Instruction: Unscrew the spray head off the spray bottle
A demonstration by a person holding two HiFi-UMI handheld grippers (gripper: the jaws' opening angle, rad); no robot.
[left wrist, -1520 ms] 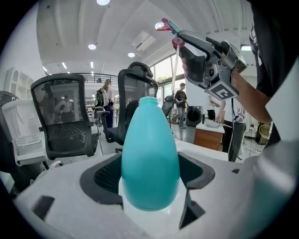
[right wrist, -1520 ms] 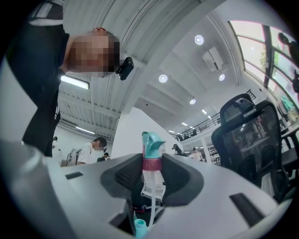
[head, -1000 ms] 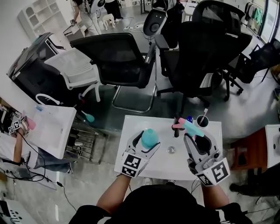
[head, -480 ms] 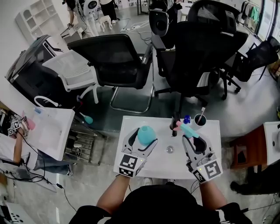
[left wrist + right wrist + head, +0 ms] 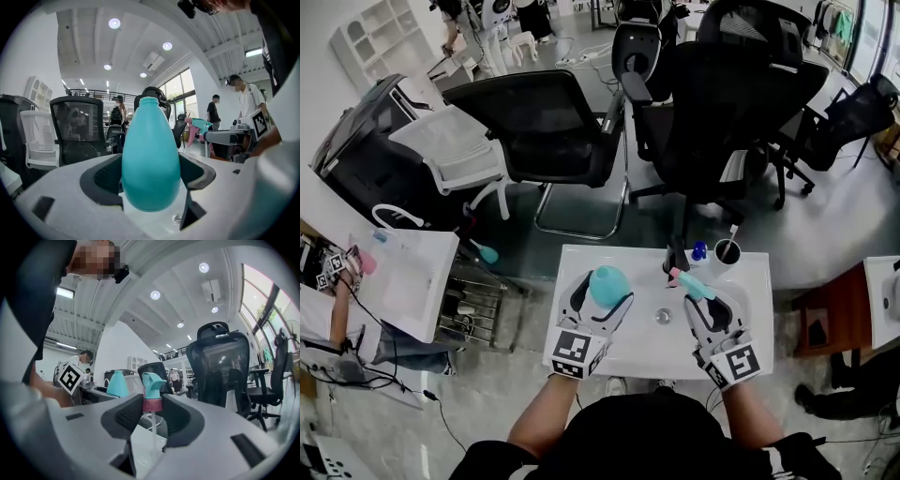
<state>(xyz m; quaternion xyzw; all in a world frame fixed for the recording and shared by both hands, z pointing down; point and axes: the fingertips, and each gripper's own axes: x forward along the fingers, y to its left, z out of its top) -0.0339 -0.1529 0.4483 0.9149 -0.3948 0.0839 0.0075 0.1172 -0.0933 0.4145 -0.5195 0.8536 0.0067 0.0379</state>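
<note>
Jaws: left gripper (image 5: 151, 176) clamps the bottle (image 5: 151, 140), right gripper (image 5: 152, 405) clamps spray head (image 5: 153, 383)

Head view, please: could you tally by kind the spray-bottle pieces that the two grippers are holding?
teal egg-shaped plastic bottle, in the left gripper: 1
teal plastic spray head with pink collar, in the right gripper: 1
Total: 2

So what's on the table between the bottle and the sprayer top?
In the head view, one small round thing lies on the white table between the teal bottle and the spray head.
</note>
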